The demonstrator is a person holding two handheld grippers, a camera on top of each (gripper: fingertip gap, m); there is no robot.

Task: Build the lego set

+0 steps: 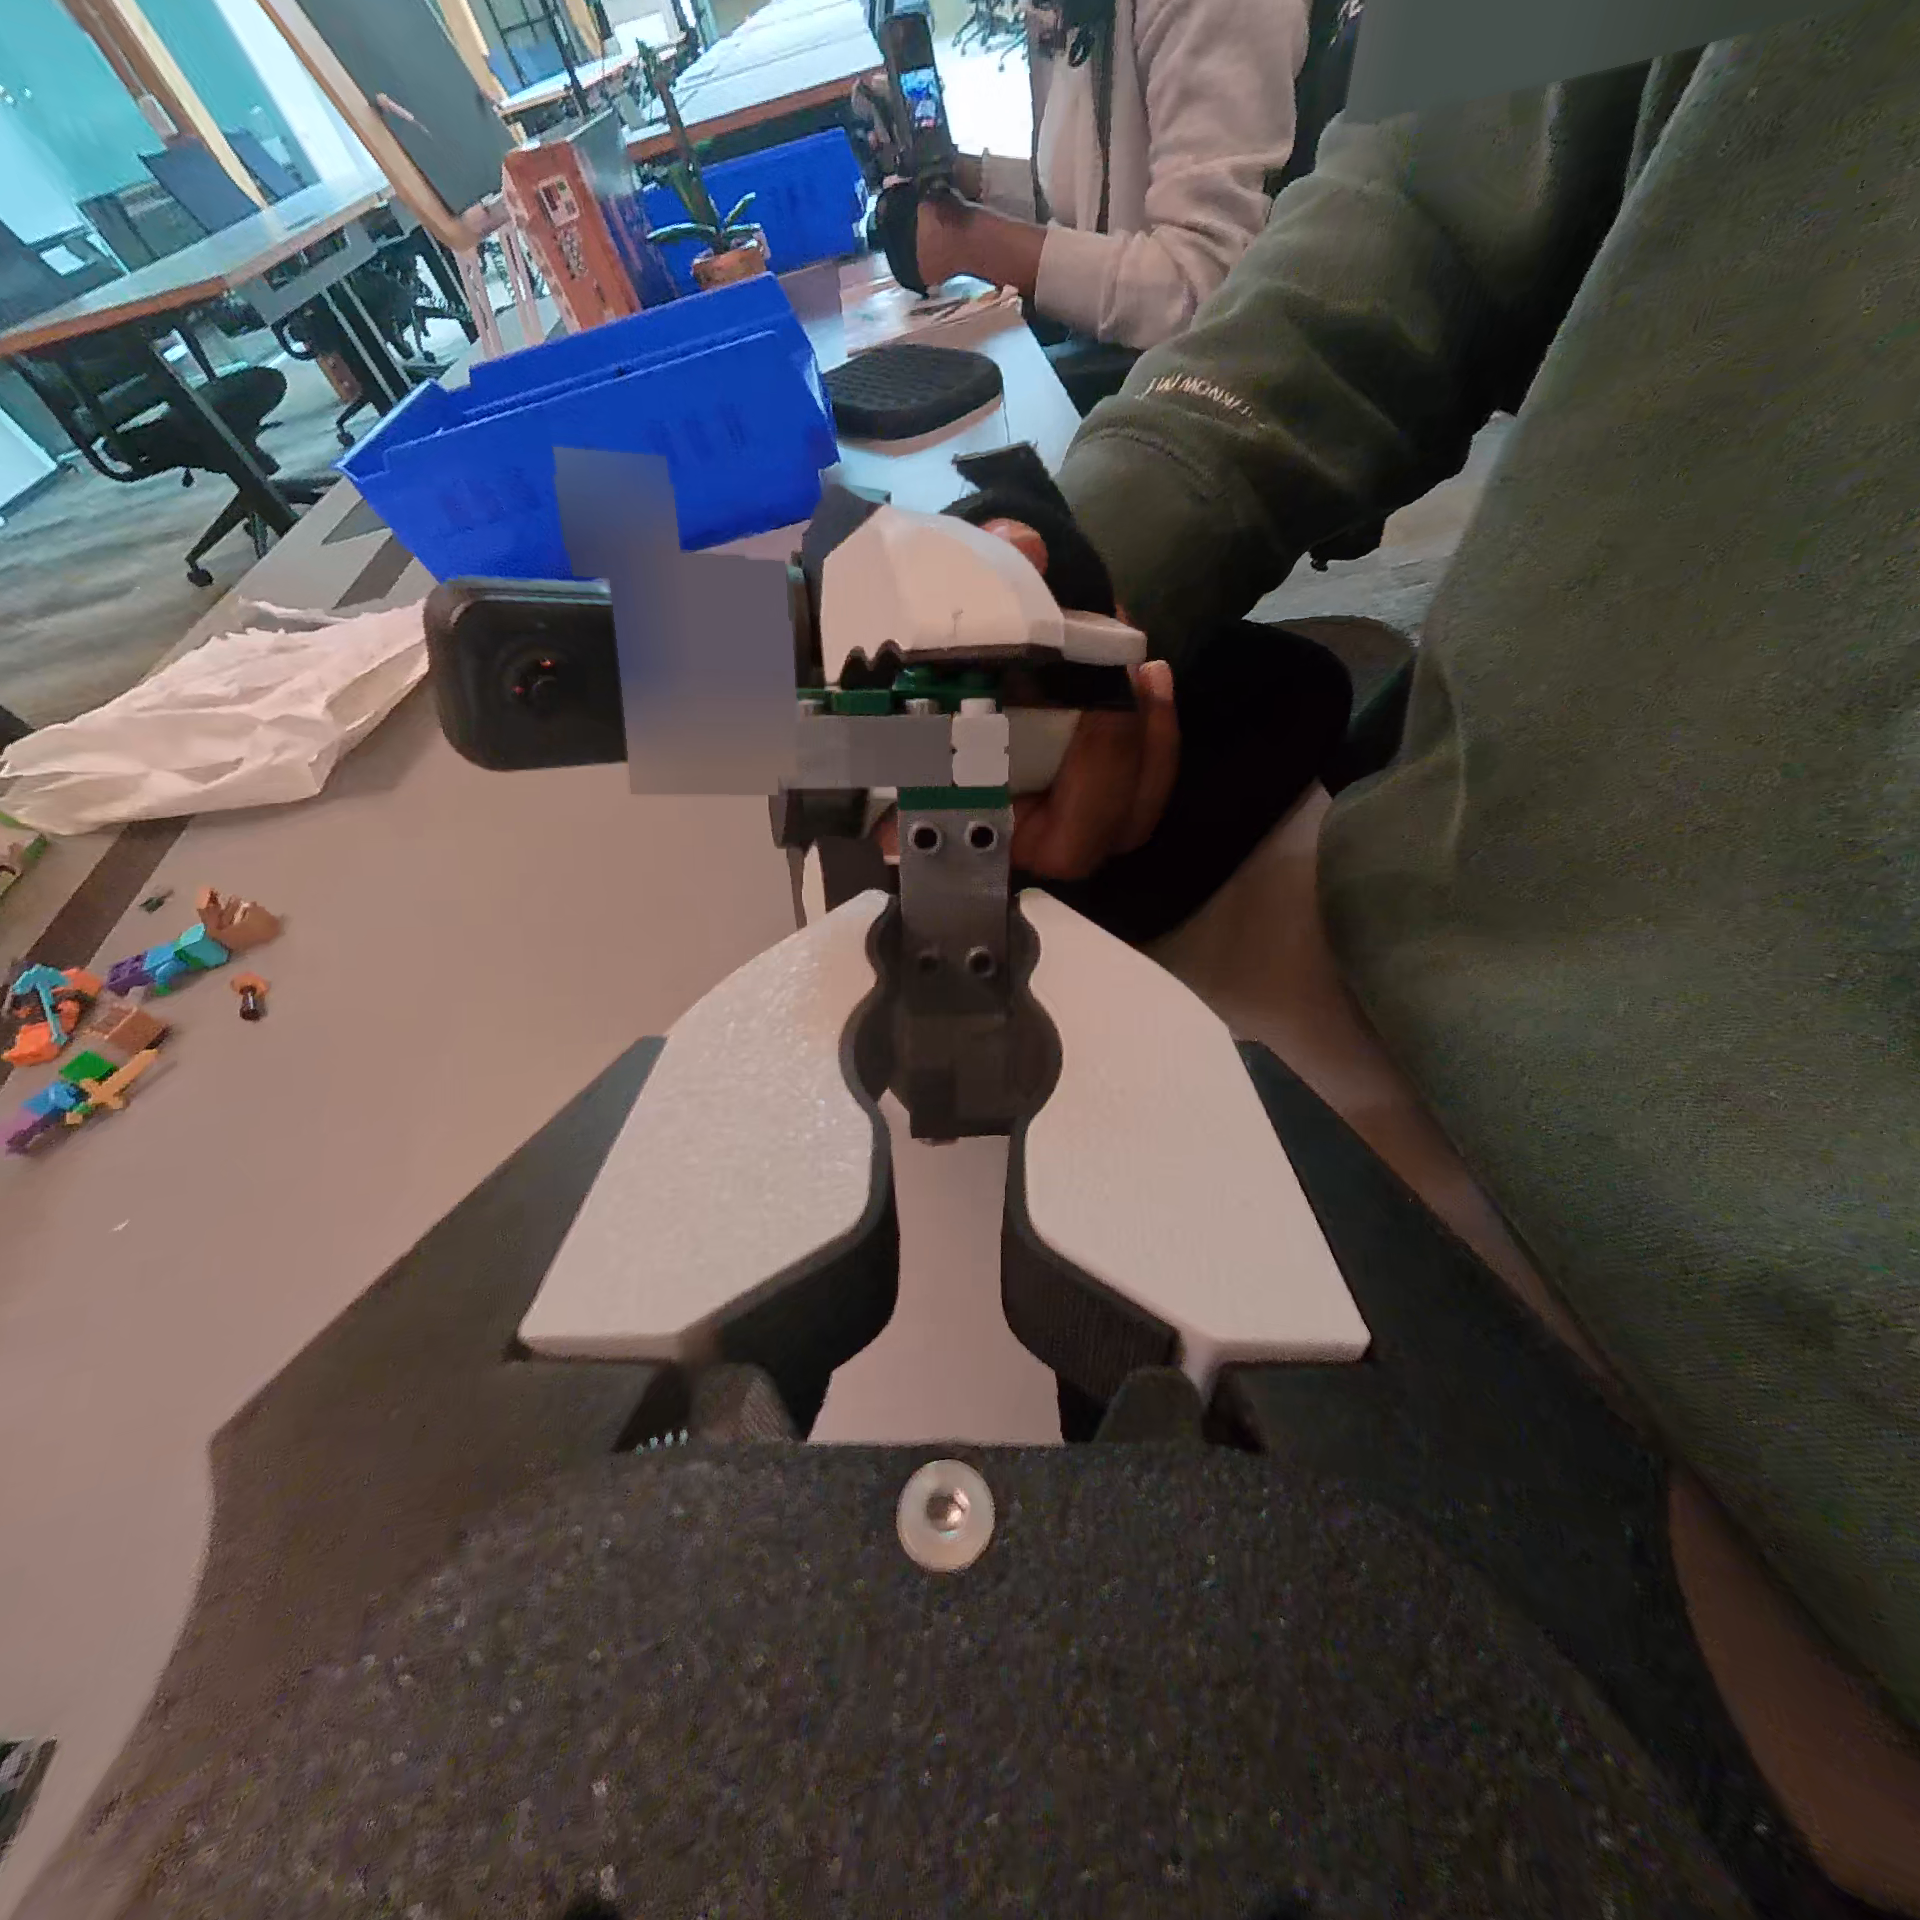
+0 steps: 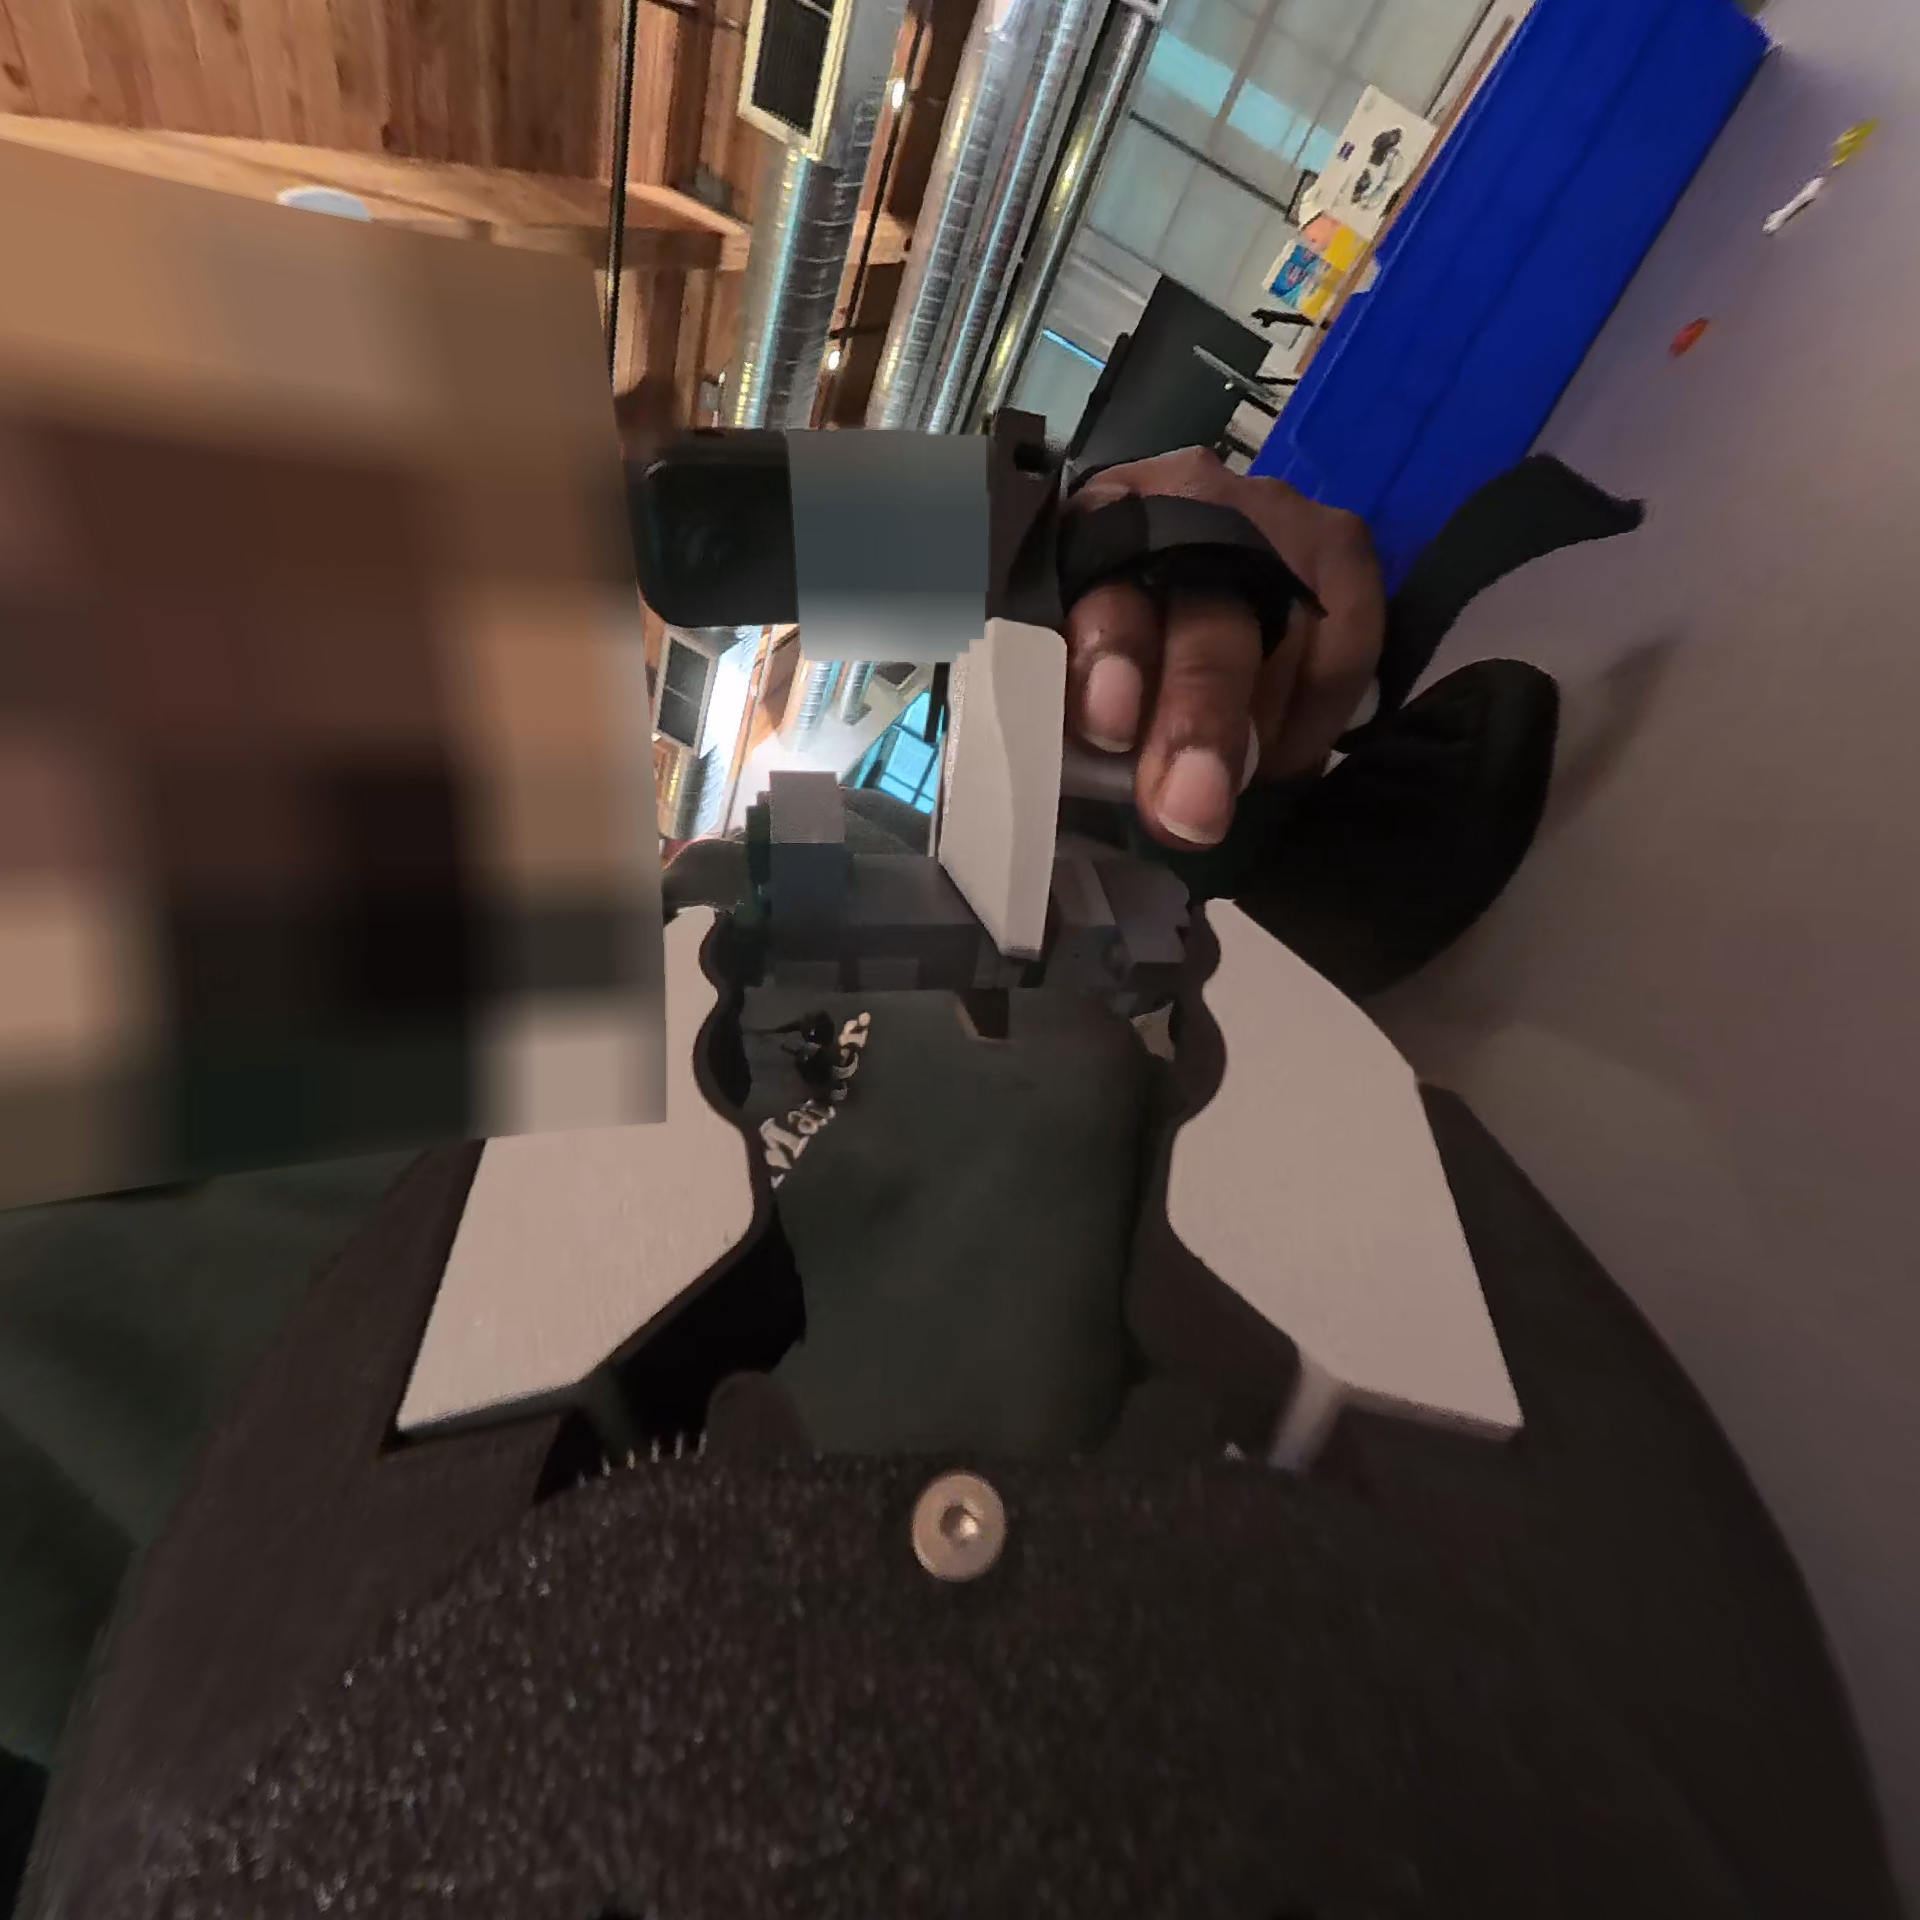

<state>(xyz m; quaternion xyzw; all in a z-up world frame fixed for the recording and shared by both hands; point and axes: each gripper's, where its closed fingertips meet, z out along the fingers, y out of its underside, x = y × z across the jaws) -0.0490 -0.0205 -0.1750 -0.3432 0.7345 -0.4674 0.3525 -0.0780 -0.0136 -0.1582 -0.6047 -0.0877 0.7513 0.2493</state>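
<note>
Joining step, as I judge it: you hold both lego parts up in the air, well above the surface, and bring them together.

Left tool is closed on a dark grey lego piece; it shows 4 round holes, in 2 pairs, and its far end carries a thin green plate. Right tool in the left wrist view lies sideways across the top, its fingers clamped on a flat green-and-white lego assembly. The grey piece touches the underside of this assembly, or is just beside it; I cannot tell if it is already seated.

Right wrist view is partly covered by mosaic, so the contact is not readable there.

Next move, probably: keep both grips firm, line up studs w/ the holes, then press straight, no twisting, else the plates may slip.

Count: 2 tools, 2 held parts, 1 heap of loose coloured bricks, 2 blue bins, 1 white paper bag.
</note>
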